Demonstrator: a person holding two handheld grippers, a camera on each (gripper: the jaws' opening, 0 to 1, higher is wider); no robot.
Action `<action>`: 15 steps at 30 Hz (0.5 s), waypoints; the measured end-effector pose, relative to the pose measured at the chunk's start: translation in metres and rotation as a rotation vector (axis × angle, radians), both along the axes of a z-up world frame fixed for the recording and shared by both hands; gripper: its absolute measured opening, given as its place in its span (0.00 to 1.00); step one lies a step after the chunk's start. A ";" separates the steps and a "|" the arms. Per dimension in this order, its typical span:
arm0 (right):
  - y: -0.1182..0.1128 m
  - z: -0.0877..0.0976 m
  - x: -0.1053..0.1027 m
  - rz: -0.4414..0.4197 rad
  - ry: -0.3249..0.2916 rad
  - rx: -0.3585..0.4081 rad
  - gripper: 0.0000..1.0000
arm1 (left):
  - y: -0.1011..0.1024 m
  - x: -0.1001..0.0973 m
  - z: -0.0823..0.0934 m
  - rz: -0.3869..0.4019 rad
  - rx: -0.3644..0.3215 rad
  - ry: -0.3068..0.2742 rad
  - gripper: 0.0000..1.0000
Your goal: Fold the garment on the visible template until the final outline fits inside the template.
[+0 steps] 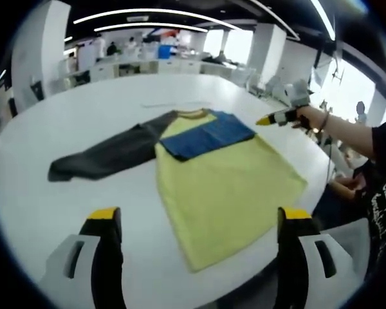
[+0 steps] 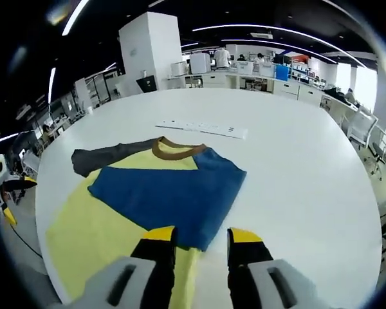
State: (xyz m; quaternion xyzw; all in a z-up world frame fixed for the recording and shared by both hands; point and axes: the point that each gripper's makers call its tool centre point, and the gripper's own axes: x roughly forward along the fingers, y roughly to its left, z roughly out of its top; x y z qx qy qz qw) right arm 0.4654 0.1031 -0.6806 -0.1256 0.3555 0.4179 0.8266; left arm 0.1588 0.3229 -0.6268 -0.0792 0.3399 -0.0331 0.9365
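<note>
Partly, the blue sleeve (image 2: 167, 193) hides the yellow garment's (image 1: 222, 187) chest.

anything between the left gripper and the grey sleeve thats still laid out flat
Nothing visible. Bare white table lies between the open left gripper and the grey sleeve. The right gripper hovers on the shirt's far side.

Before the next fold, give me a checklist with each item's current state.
1. Blue sleeve folded across the yellow shirt body: ok.
2. Grey sleeve folded in: not ok, it lies stretched out on the table.
3. Left gripper open and holding nothing: ok.
4. Right gripper free of the cloth: cannot tell, its jaws sit narrow at the blue edge.
5. Whole garment in view: ok.
6. Outline fits the template: cannot tell, no template edge is clear.
</note>
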 end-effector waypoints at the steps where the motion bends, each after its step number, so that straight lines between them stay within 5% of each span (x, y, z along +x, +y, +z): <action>1: -0.001 -0.001 0.000 0.000 0.001 -0.003 0.27 | 0.000 0.000 0.000 0.000 0.001 0.001 0.97; 15: -0.018 -0.027 0.001 -0.010 0.029 -0.061 0.21 | 0.000 -0.002 -0.003 0.004 -0.003 0.012 0.96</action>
